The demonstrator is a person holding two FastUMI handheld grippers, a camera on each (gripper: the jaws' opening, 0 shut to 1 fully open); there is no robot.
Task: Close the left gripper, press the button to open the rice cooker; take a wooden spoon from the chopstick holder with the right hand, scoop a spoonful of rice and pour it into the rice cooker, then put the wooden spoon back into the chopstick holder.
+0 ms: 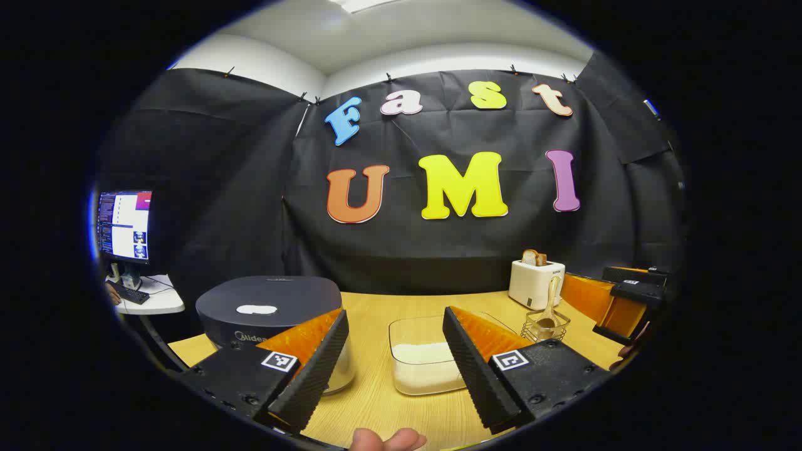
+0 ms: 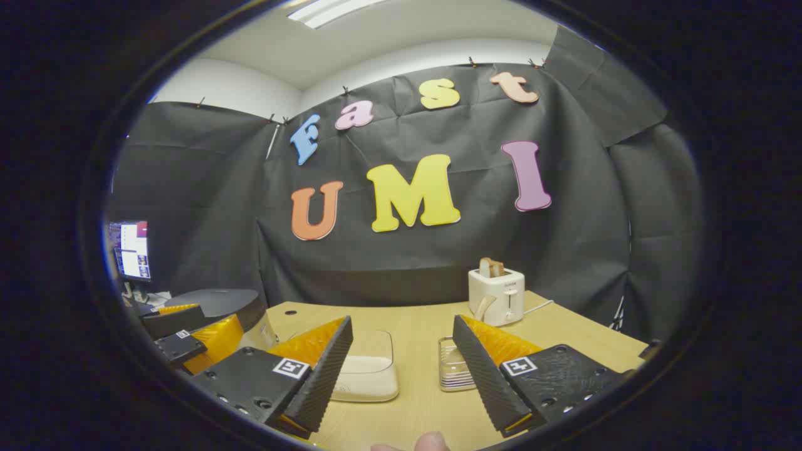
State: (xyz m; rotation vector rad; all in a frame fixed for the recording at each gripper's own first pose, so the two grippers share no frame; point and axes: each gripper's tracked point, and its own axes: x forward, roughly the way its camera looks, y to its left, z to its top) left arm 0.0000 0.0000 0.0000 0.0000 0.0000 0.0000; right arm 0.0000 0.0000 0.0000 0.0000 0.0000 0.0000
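Your counter (image 1: 376,401) carries everything, a pale wood top in front of the black cloth wall. Largest on it is the rice cooker (image 1: 269,307), dark and with its lid down, at the left of the left gripper view, just behind your left hand-held gripper (image 1: 391,369), whose fingers stand wide apart with nothing between them. In the middle sits the clear container of rice (image 1: 426,360), open at the top. At the back right stands a white toaster (image 1: 536,282) with bread in its slot. In front of it is the wire chopstick holder (image 1: 545,326), and the wooden spoon (image 1: 551,304) stands upright in it. Your right hand-held gripper (image 2: 401,369) is also spread wide and empty, hovering over the counter above the container of rice and a small ribbed clear tray (image 2: 454,369).
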